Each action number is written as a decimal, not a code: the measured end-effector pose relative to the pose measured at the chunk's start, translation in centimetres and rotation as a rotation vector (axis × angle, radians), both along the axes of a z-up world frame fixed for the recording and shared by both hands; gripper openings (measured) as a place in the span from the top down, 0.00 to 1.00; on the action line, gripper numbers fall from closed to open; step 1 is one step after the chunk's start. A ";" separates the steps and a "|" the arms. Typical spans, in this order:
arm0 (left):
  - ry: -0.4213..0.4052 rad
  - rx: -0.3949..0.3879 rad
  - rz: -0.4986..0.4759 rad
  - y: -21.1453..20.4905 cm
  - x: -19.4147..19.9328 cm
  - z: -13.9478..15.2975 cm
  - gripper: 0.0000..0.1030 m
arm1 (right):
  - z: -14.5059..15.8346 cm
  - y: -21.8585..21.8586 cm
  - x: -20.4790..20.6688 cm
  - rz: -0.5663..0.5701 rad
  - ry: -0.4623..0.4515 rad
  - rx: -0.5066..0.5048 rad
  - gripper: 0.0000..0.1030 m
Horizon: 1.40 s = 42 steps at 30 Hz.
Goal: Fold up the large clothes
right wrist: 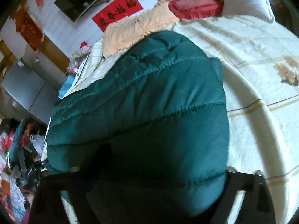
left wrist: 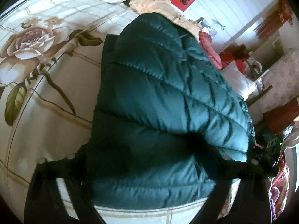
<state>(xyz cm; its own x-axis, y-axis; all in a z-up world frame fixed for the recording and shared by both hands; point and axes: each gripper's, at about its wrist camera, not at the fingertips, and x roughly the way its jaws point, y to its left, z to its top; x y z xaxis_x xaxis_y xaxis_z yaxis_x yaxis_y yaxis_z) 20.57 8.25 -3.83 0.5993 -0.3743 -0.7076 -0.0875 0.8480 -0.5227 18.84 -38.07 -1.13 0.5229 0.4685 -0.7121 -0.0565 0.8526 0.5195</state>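
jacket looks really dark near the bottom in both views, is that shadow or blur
Mostly shadow: in the left wrist view the green jacket goes near black by the left gripper, with sheen higher up; in the right wrist view its lower half by the right gripper is dim, and the bedsheet is bright. Edges are slightly soft, fisheye-bent.

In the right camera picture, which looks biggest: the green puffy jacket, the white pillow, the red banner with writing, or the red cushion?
1. Green puffy jacket, by far, though it is nearest the camera.
2. White pillow.
3. Red banner and red cushion look about alike.
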 end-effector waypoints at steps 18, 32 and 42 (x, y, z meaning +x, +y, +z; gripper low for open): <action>-0.064 0.101 -0.173 -0.9 -12.4 5.3 0.47 | 6.3 0.2 -12.2 0.096 -0.041 0.053 0.60; -0.032 0.240 -0.055 -1.2 -17.4 4.3 0.34 | 4.5 -2.0 -15.3 -0.112 0.005 -0.275 0.17; -0.156 0.407 0.007 -3.6 -20.5 8.1 0.34 | 10.6 3.2 -21.2 -0.110 -0.215 -0.399 0.17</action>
